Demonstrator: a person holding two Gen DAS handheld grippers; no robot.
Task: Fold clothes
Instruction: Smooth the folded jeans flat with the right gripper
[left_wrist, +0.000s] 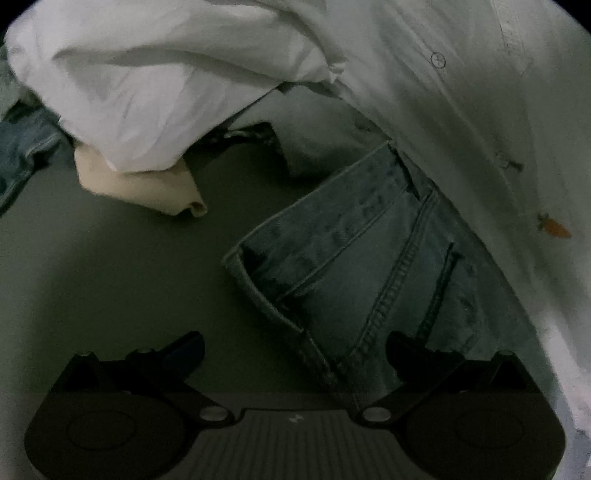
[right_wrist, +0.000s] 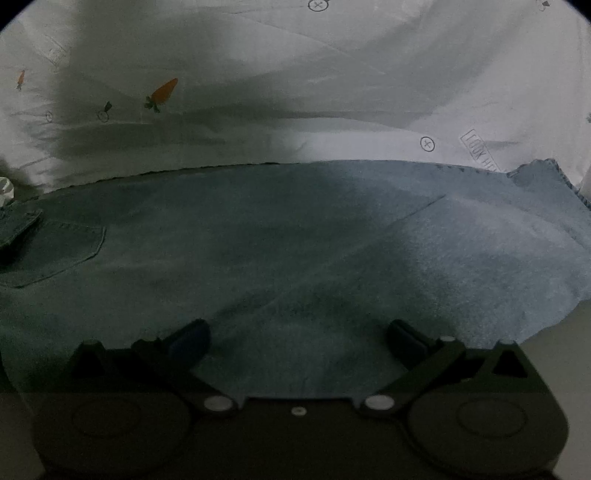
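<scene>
Light blue jeans (left_wrist: 369, 266) lie on the grey surface, waistband and pocket toward the middle of the left wrist view. My left gripper (left_wrist: 295, 345) is open, low over the jeans' waist edge, holding nothing. In the right wrist view the jeans (right_wrist: 295, 240) fill the lower half as a flat denim expanse with a back pocket (right_wrist: 59, 251) at the left. My right gripper (right_wrist: 297, 338) is open just above the denim, empty. A white shirt with carrot print (right_wrist: 295, 74) lies beyond the jeans and also shows in the left wrist view (left_wrist: 480, 110).
A white garment (left_wrist: 147, 92) is piled at the upper left over a cream cloth (left_wrist: 144, 188). More denim (left_wrist: 22, 155) lies at the far left edge. Bare grey surface (left_wrist: 110, 277) shows left of the jeans.
</scene>
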